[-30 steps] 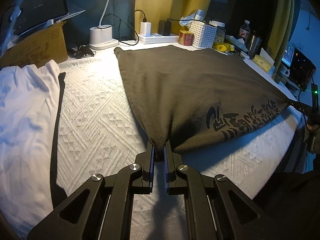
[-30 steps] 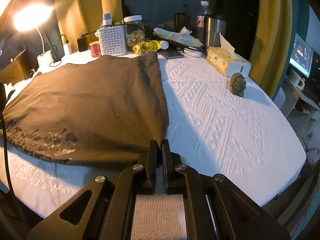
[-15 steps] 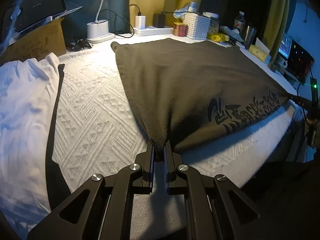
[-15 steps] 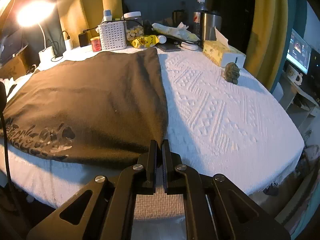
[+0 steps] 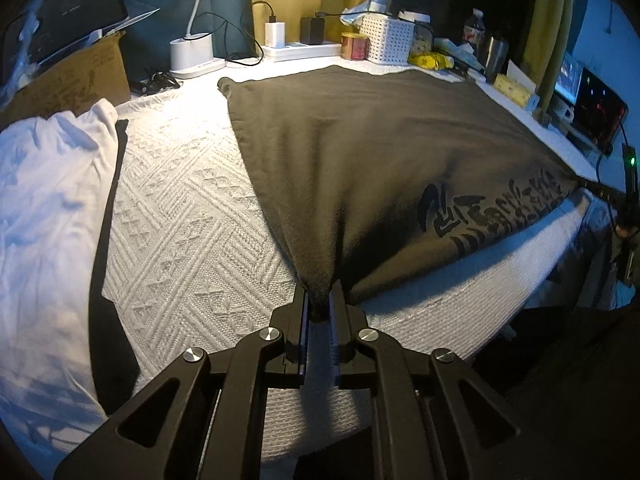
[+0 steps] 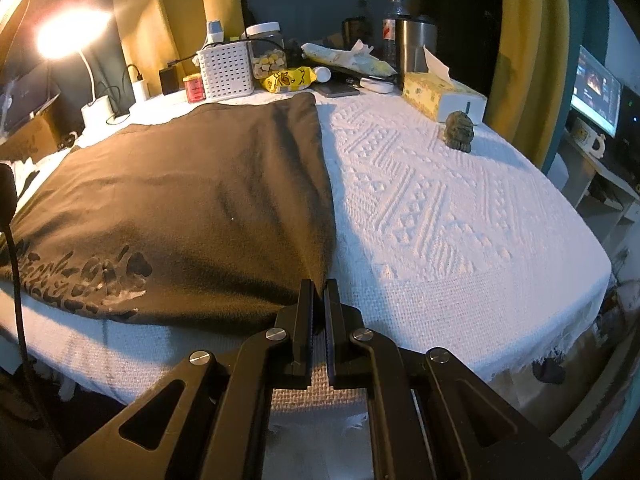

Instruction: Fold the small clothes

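A dark olive garment (image 5: pixel 380 152) with black lettering lies spread flat on the white textured table cover (image 5: pixel 180 220). My left gripper (image 5: pixel 319 300) has the garment's near left corner bunched between its fingers, and its jaws are opening slightly with the cloth still between them. In the right wrist view the same garment (image 6: pixel 180 184) fills the left half. My right gripper (image 6: pixel 319 292) is shut on its near right corner at the table's front edge. The hem between the two corners runs taut along the front edge.
A crumpled white garment (image 5: pixel 44 200) lies at the left. Along the back stand a lamp base (image 5: pixel 192 54), a white basket (image 5: pixel 388 38), jars and bottles. A tissue box (image 6: pixel 440 98) and a small figurine (image 6: pixel 460 130) sit on the right. A monitor (image 6: pixel 596 88) glows beyond.
Both grippers have drawn back toward the table's front edge, pulling the garment's near hem with them. The gap between the left fingers looks a little wider.
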Demonstrator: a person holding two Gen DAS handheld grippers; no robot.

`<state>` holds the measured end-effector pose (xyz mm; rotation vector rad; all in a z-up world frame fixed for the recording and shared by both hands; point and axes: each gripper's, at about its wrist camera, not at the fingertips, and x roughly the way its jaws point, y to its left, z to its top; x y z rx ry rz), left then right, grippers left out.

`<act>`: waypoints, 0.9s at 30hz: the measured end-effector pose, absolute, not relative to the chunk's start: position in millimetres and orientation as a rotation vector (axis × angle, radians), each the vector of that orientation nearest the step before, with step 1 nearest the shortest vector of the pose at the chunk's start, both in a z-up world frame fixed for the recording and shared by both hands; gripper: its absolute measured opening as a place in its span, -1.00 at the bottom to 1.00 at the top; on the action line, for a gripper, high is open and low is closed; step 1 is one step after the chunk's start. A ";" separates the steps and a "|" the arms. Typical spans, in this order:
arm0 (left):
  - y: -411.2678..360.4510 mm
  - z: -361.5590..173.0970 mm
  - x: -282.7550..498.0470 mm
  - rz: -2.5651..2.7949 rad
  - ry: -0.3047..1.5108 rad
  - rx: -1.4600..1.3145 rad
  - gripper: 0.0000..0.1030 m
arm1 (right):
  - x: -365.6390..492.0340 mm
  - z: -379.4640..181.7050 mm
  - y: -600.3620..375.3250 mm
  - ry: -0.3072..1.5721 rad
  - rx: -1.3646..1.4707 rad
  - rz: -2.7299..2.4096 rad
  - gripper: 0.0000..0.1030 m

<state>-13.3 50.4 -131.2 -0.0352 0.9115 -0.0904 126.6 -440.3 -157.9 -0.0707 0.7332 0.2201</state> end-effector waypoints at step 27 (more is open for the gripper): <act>94.4 -114.6 85.9 0.059 0.847 -0.079 0.00 | 174.5 -135.8 -435.2 0.722 -0.010 0.188 -0.34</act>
